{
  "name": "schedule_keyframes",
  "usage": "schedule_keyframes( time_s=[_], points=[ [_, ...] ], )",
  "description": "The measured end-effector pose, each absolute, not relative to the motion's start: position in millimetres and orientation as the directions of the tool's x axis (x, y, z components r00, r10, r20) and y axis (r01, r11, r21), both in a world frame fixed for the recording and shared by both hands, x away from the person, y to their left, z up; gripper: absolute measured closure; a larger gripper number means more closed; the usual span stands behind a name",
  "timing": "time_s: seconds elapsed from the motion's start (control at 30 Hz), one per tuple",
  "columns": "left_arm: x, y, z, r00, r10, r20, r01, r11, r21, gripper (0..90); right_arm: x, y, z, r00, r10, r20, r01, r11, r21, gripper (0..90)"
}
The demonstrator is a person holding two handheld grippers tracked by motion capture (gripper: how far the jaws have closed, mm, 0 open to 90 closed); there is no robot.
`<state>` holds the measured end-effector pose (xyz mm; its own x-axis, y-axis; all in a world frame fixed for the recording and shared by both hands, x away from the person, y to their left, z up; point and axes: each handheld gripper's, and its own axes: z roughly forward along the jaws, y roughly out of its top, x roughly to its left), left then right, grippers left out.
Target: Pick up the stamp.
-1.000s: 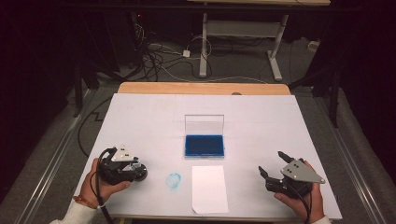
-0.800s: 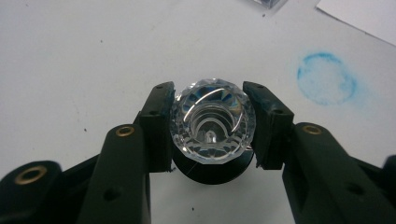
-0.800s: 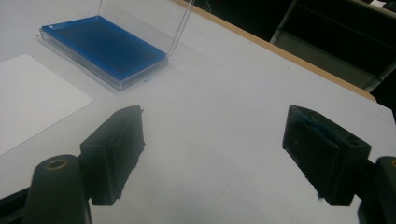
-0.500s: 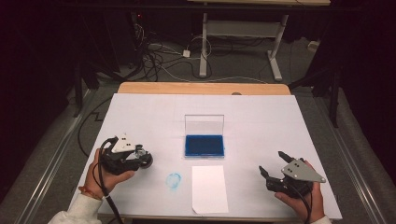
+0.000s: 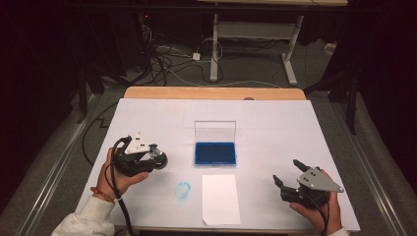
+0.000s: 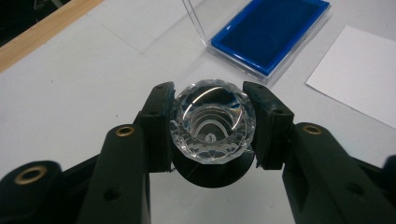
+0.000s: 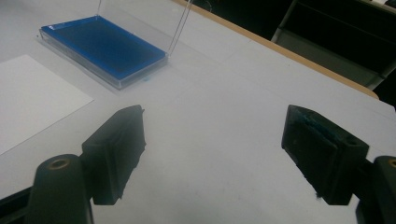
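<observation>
Item: faceted clear stamp (image 6: 212,122), round, with a dark base beneath the crystal-cut top. Location: clamped in my left hand-held gripper (image 5: 156,158), raised over the left part of the table (image 5: 147,118), near the open blue ink pad (image 5: 215,153) and the white paper sheet (image 5: 221,198).

Handling, as I judge it: rigid, fairly light, probably acrylic or glass; the polished facets look slippery and may chip or scratch if squeezed hard or dropped. Best hold: across the widest girth, one jaw on each flank, as I have it now, keeping the base level.

Left hand-held gripper: clenched on the stamp. Right hand-held gripper (image 7: 212,154): released, jaws wide apart, nothing between them, at the table's right front.

Also noted: a faint blue ring mark (image 5: 183,190) on the table beside the paper.
</observation>
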<state>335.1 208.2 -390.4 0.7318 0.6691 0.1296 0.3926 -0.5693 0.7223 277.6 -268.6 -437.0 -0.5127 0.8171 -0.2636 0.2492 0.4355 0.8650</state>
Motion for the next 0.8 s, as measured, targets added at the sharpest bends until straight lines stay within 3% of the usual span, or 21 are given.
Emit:
schedule_keyframes(
  time_s=[0.8],
  points=[
    [349, 181, -379, 0.780, 0.613, 0.127, 0.329, -0.574, 0.750, 55.0, 283, -266, -441, -0.537, 0.804, -0.256, 0.263, 0.448, 0.855, 18.9]
  ],
)
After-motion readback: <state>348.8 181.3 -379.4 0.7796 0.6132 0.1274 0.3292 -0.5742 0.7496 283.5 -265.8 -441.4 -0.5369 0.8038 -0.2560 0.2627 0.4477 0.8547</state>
